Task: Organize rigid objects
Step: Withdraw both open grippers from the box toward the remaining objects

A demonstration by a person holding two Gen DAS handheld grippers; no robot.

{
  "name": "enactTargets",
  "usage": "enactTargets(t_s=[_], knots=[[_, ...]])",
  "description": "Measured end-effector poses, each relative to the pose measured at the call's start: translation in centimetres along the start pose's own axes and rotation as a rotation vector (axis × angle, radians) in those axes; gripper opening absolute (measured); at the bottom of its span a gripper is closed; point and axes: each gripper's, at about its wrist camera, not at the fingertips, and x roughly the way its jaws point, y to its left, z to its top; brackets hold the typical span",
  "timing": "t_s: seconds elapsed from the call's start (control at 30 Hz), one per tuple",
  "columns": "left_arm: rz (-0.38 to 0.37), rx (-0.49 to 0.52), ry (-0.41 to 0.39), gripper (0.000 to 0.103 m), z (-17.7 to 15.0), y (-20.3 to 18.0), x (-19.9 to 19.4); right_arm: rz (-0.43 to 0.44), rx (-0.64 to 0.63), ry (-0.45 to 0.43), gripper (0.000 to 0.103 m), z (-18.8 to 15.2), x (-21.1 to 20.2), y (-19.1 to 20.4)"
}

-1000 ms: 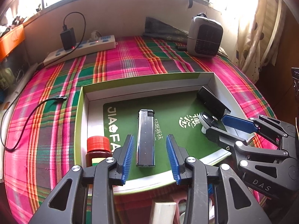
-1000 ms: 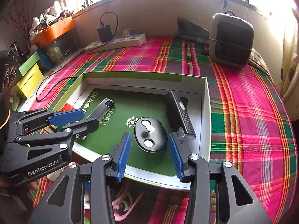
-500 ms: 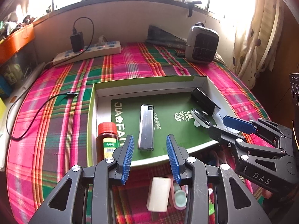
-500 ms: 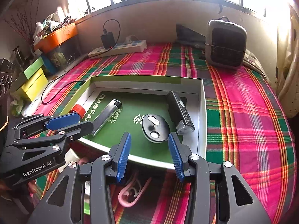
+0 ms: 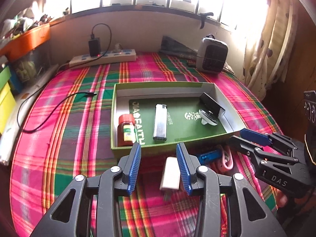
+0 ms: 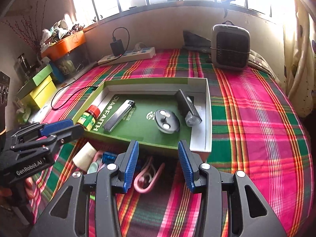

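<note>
Against the near wall of the box (image 5: 228,133), outside it on the plaid cloth (image 5: 65,138), lie the things not yet sorted: a white plug (image 5: 171,174), a blue piece (image 5: 209,155), a pink clip (image 6: 148,179) and a pale green bit (image 6: 92,167) that is too hidden to name. Inside the box sit a jar (image 5: 126,130) in the near left corner, a lighter (image 5: 160,121) mid-floor, a round fob (image 6: 166,121) and a black remote (image 6: 187,106) toward the right wall. Both grippers are empty with jaws spread: the left gripper (image 5: 158,165) hangs over the plug, the right gripper (image 6: 158,165) over the clip. The step looks like picking the next loose item. Next, the left would need to drop, straddle the plug's narrow sides, close, then lift over the near wall; the right should keep clear, since the two tools sit close.
</note>
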Motion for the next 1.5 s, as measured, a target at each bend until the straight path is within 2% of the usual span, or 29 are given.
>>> enactTargets(t_s=[0.37,0.63,0.7,0.77,1.23,1.5], knots=[[-0.015,-0.063,0.011,0.038,-2.8,1.8,-0.7,0.085,0.002,-0.018,0.043,-2.7,-2.0,2.4],[-0.020,-0.120,0.024,0.039,-4.8,3.5,-0.9,0.100,-0.035,0.021,0.044,-4.1,-1.1,4.7],[-0.021,-0.132,0.029,0.042,-5.0,3.9,-0.8,0.101,-0.044,0.030,0.046,-4.2,-0.8,5.1],[-0.022,-0.139,0.031,0.046,-5.2,4.2,-0.8,0.098,-0.053,0.038,0.051,-4.3,-0.6,5.6],[-0.059,-0.139,0.039,0.046,-5.7,4.4,-0.4,0.011,-0.085,0.105,0.052,-4.8,1.6,6.3],[-0.066,-0.135,0.037,0.046,-5.8,4.2,-0.5,-0.012,-0.128,0.105,0.052,-5.2,1.7,6.6]])
